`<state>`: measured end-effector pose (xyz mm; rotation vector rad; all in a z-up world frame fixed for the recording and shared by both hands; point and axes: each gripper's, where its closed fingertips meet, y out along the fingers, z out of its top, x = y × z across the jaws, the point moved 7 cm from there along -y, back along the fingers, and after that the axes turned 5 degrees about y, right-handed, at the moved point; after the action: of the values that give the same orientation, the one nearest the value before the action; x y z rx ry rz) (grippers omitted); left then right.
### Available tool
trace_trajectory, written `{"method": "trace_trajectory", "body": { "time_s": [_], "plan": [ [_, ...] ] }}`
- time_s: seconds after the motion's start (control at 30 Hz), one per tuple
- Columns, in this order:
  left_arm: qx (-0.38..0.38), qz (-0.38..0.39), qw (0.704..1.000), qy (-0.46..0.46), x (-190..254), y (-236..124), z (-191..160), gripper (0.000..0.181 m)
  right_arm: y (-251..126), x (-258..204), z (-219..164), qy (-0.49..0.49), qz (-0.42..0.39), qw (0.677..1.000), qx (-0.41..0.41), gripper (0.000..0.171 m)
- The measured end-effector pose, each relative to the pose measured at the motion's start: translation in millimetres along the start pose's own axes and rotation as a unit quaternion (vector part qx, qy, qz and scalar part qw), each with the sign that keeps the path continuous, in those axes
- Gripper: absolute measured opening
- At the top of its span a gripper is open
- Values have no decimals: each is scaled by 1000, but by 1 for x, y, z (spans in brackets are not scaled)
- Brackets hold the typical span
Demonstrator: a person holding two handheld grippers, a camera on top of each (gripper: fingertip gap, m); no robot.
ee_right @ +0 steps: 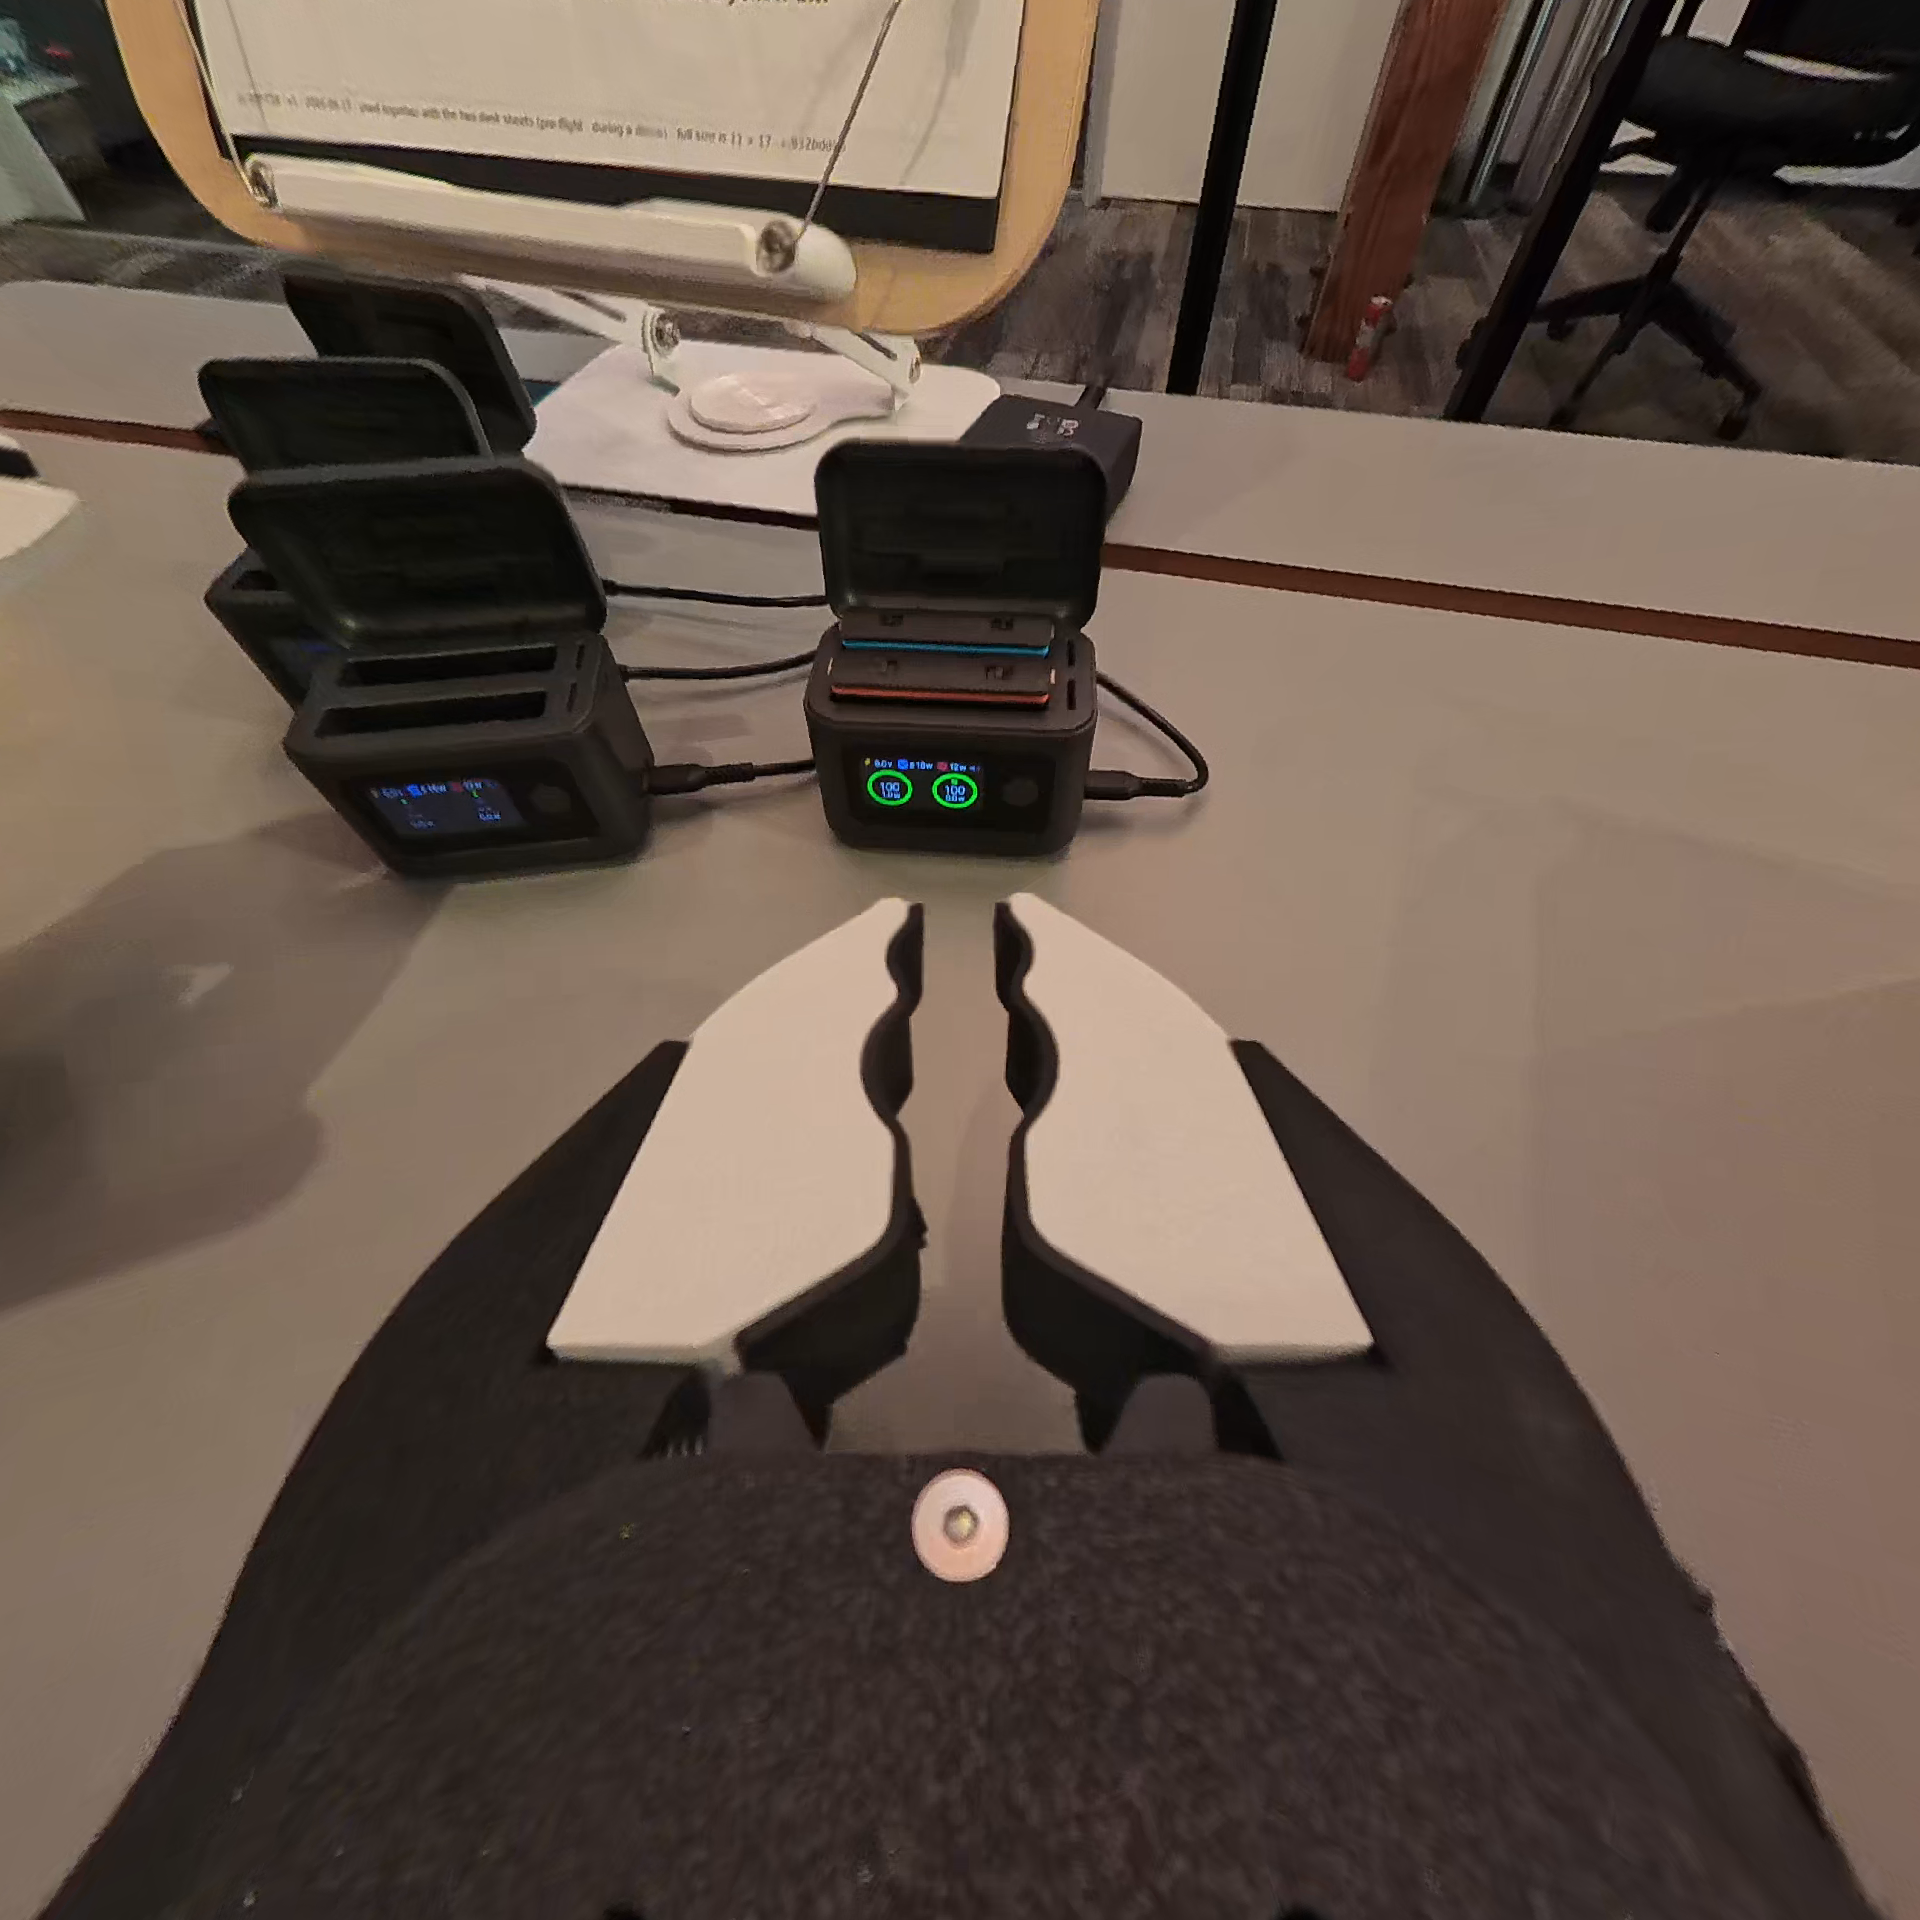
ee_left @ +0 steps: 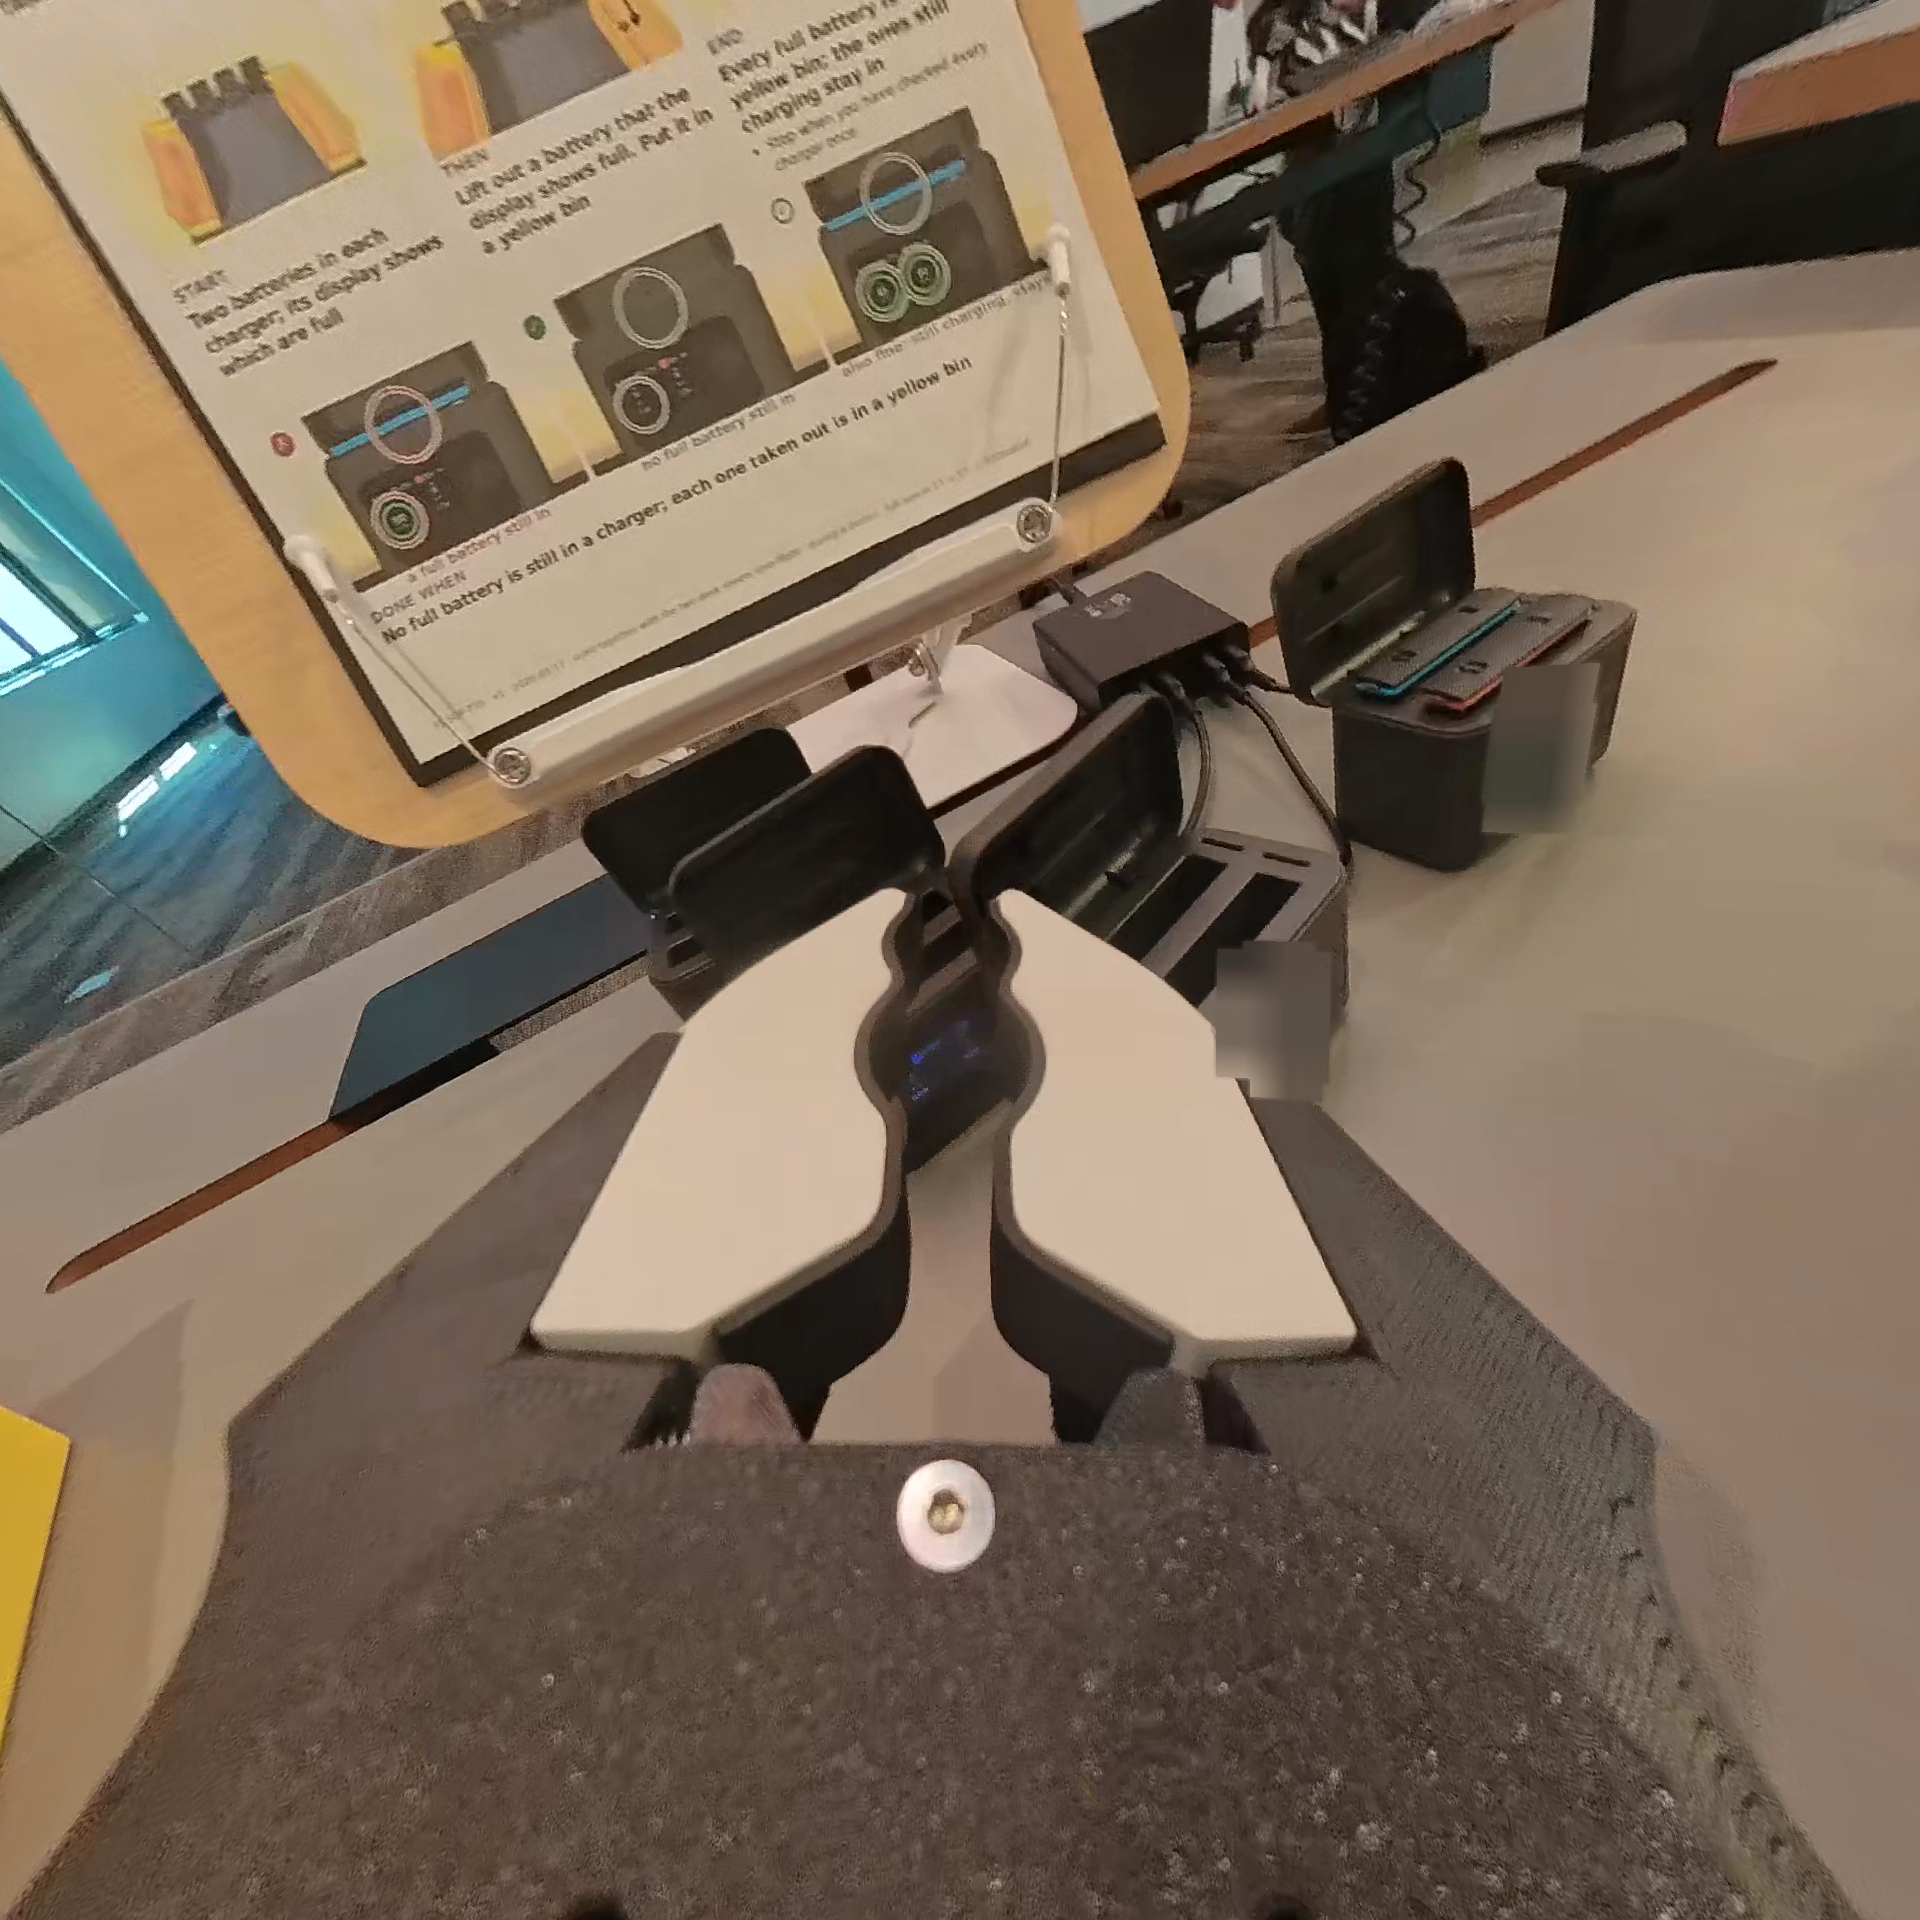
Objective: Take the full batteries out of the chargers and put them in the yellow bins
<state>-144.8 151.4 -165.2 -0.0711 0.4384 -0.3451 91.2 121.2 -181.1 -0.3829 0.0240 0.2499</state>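
Printed instruction sheet (ee_right: 623, 94) standing behind, black lidded charger (ee_right: 951, 727) holding two batteries (ee_right: 940, 665) sitting just ahead of right gripper (ee_right: 956, 914), left gripper (ee_left: 951, 904) hovering, both jaws slightly parted, gripping nothing.

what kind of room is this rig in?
Probably an office or lab workspace: a long grey table with battery chargers wired to a power hub, an instruction board on a stand, and office chairs on carpet behind.

Both my grippers held level, nothing gripped.

My left gripper (ee_left: 948, 914) has its white fingers (ee_left: 769, 1122) nearly together, a slim gap at the tips; my right gripper (ee_right: 956, 920) shows a slightly wider, empty gap.
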Motion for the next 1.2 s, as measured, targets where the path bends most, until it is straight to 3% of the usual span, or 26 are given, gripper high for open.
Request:
{"method": "trace_trajectory", "body": {
  "time_s": [0.1,0.67,0.73,0.83,0.93,1.03,1.2],
  "plan": [
    [-1,-6,1000,10,5,0,0,11,1,-2,-14,-13,-1,1000,0,0],
    [-1,-123,992,29,69,1,10,20,11,2,-11,16,26,999,17,0],
    [-4,-127,991,38,72,2,8,20,17,2,-10,14,17,1000,10,19],
    [-10,-132,990,43,74,4,5,21,34,2,-7,-2,-3,1000,-10,73],
    [-11,-130,990,49,74,3,4,22,55,-4,-3,-28,-11,999,-34,111],
    [-10,-127,991,51,73,3,4,22,76,-3,1,-26,-17,998,-56,125],
    [-13,-128,990,51,71,4,3,22,107,-2,8,-24,-20,996,-89,125]
  ]
}}
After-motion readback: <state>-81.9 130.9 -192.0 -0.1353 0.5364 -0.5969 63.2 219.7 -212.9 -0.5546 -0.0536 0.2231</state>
